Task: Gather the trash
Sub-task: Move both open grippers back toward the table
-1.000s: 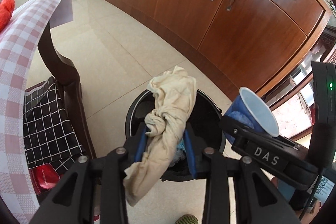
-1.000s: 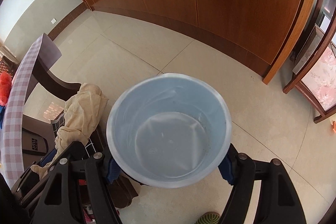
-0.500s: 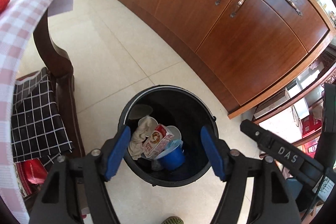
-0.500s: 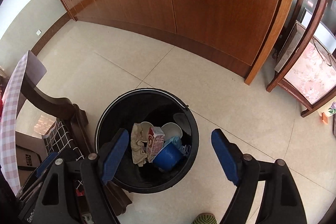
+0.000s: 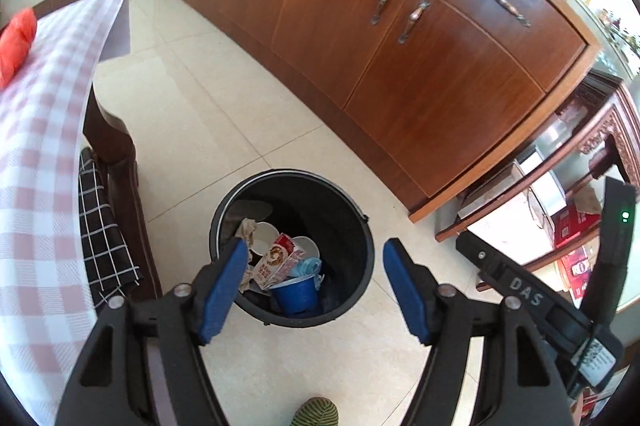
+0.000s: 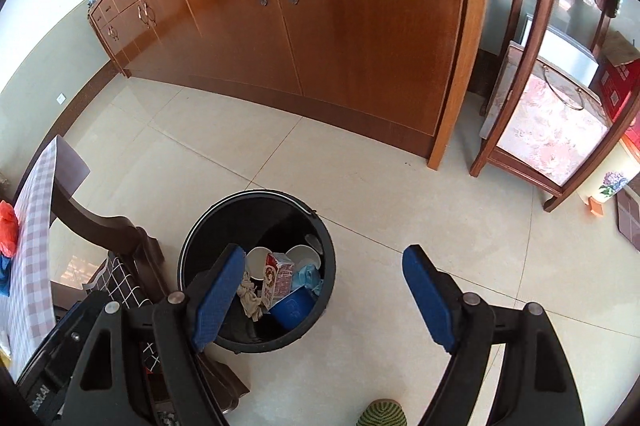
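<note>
A black round trash bin (image 5: 352, 210) stands on the tiled floor, also in the right wrist view (image 6: 224, 214). Inside lie a blue cup (image 5: 296, 292) (image 6: 292, 308), a red and white carton (image 5: 276, 260) (image 6: 278, 276), a beige cloth (image 5: 246, 228) (image 6: 250, 296) and white cups (image 5: 266, 236). My left gripper (image 5: 316, 286) is open and empty above the bin. My right gripper (image 6: 324, 296) is open and empty above the bin's right edge; its body shows at the right of the left wrist view.
A table with a pink checked cloth (image 5: 40, 154) (image 6: 36, 226) and a dark chair (image 5: 116, 162) (image 6: 120, 238) stand left of the bin. Wooden cabinets (image 5: 400, 38) (image 6: 320, 38) line the back. A wooden shelf unit (image 6: 560, 106) stands right. A striped shoe tip (image 5: 316, 412) shows below.
One second ago my left gripper held the beige cloth and my right held the blue cup. Both opened and the items dropped into the bin. Both grippers have since risen.
</note>
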The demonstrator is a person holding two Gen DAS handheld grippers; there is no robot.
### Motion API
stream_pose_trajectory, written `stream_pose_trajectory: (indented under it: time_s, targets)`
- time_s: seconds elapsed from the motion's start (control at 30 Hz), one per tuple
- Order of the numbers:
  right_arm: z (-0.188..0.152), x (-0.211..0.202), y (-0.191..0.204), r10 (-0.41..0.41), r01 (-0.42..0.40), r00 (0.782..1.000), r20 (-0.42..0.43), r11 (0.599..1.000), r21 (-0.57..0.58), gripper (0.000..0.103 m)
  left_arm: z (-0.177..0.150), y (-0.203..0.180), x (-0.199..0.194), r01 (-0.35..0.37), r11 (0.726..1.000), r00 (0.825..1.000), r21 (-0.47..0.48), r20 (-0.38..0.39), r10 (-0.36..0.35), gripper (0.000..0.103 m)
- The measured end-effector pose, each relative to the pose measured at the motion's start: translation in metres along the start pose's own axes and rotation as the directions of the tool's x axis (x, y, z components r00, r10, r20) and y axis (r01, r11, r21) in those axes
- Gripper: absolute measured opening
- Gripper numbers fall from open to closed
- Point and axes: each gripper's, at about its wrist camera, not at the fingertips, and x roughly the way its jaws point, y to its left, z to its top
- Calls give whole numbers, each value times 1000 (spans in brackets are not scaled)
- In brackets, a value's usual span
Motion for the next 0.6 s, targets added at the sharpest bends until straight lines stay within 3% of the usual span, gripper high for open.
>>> stream_pose_trajectory:
  time_s: [0.13,0.3,0.5,0.6]
  targets:
    - [-9,-24,-15,-1,0,999,32,999,49,83,-5,-14,-25,-4,998,1000,58,25,2,71]
    - [-22,-56,-12,27,-29,996,81,999,25,83,-10,-6,-66,-37,996,995,76,98,29,71]
    - [-45,-95,29,141,-133,981,132,989,-71,83,-18,25,-113,-119,991,977,64,184,105,73]
    - [-57,-113,61,207,-189,967,148,974,-127,83,-23,51,-139,-186,981,957,48,233,170,73]
